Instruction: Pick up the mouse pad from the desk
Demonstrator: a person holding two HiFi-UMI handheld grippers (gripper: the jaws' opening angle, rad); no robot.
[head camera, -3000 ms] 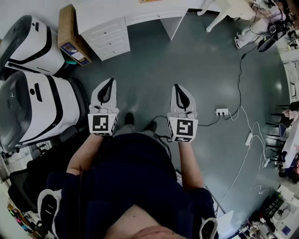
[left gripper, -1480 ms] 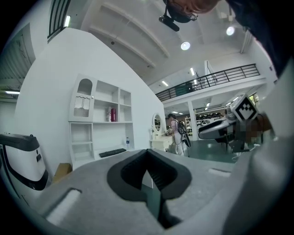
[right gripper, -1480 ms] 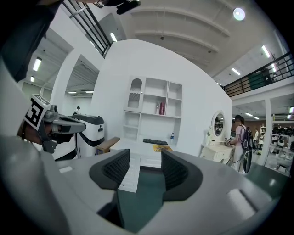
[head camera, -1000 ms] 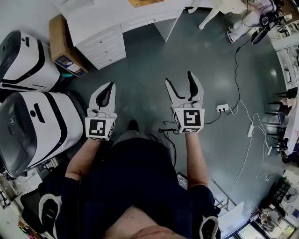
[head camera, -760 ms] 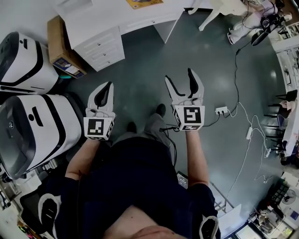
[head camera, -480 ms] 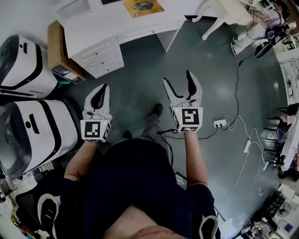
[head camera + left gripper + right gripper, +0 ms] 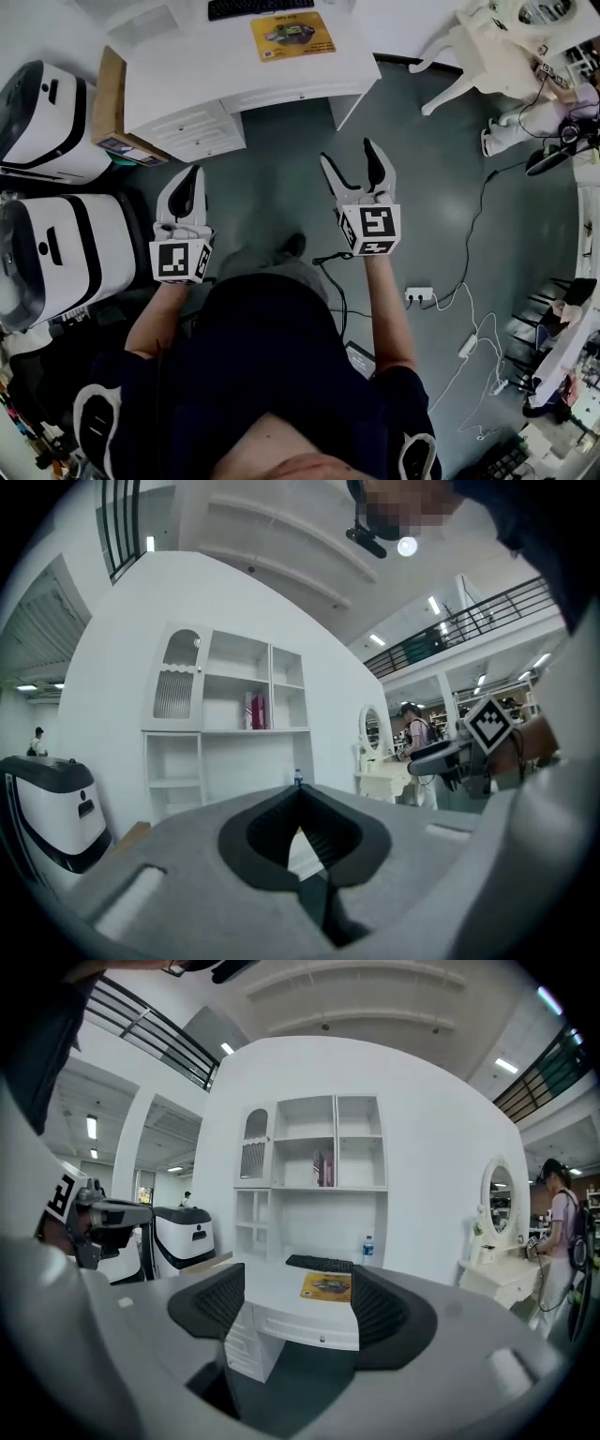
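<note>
Closing the distance comes first: the mouse pad (image 7: 292,35) lies flat on the white desk (image 7: 216,70) at the top centre of the frame, just below the keyboard (image 7: 262,7). The right gripper (image 7: 349,155), jaws spread and empty, faces it from well apart; the left gripper (image 7: 190,178) is clenched on nothing. Aim low at the mouse pad's near edge

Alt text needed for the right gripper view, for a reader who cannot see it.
The right claw, open and empty, points at a white desk where a yellow mouse pad lies on the near side of a black keyboard. A water bottle stands by the keyboard, with white shelves behind.
</note>
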